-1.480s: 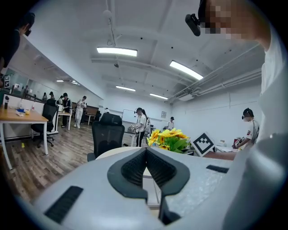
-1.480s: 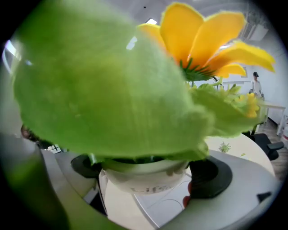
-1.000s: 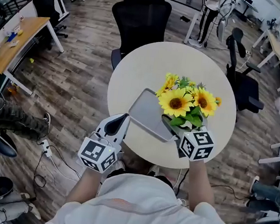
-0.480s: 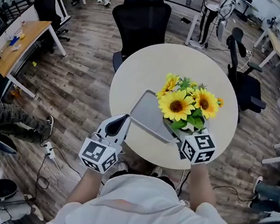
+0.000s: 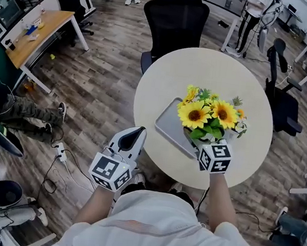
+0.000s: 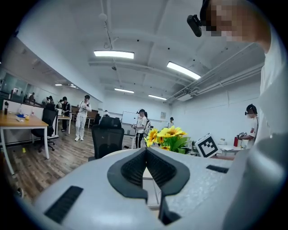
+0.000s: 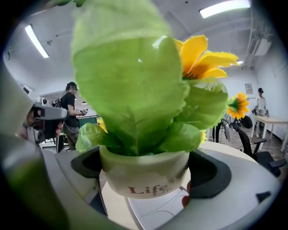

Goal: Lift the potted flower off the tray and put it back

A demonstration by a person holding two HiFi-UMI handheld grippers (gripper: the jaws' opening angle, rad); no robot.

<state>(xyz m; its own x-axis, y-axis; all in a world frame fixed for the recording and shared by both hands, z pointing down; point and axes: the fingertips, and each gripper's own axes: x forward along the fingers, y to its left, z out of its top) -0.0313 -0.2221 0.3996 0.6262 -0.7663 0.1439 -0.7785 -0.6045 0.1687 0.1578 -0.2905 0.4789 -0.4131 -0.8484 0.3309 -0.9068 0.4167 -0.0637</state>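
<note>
The potted flower, sunflowers and green leaves in a small white pot, is at the near right of the grey tray on the round table. My right gripper is shut on the pot, with its dark pads against both sides. The pot's base seems to hang just above the tray. My left gripper is shut and holds nothing, off the table's near left edge. In the left gripper view the left gripper points toward the flowers.
A black office chair stands at the table's far side and another to its right. A wooden desk is at the far left. People stand at the back of the room. Cables lie on the floor at the near left.
The head view has shifted, so the table sits further right in the picture. The right gripper and pot are now a little further left over the tray. The left gripper stays shut.
</note>
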